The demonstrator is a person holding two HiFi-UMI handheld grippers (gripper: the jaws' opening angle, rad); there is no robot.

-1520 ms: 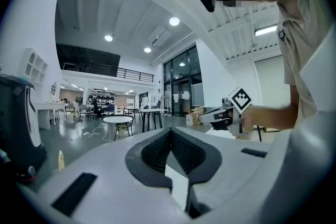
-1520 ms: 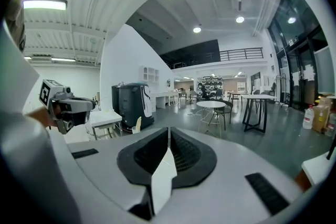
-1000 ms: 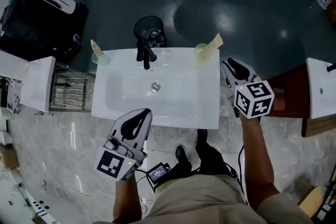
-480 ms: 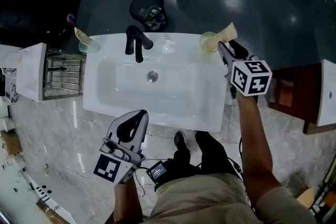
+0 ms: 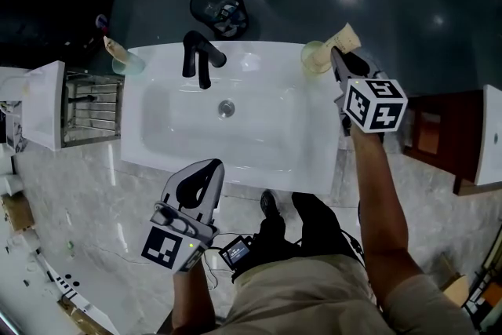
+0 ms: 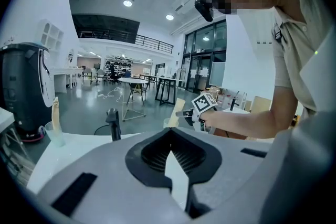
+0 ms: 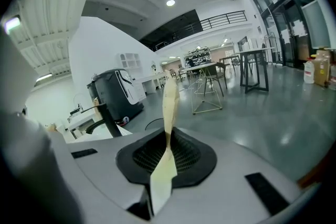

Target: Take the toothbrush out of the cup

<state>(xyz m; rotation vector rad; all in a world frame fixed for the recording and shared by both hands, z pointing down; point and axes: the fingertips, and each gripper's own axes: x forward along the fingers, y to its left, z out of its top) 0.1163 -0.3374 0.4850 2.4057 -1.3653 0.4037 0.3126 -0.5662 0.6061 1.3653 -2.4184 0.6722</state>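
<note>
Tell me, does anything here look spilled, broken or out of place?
Nothing stands out. The left cup and right cup stand upright at the washbasin's back corners, a toothbrush leaning in each; the right tool's jaws are closing on the right cup's toothbrush.

Burying the lower end of the toothbrush point(image 7: 170, 102) between the closing fingers point(image 7: 195, 162) of the right gripper point(image 5: 337, 57), and blocking the cup point(image 5: 314, 57) from the right gripper view entirely.

- Left gripper point(image 5: 212, 165): jaws fully together, nothing between them, pointing forward and a bit down, held close to the body.
- Right gripper point(image 5: 336, 55): forearm point(image 5: 377, 196) stretched forward, jaws closing on the toothbrush point(image 5: 343, 35) pinched between them.
</note>
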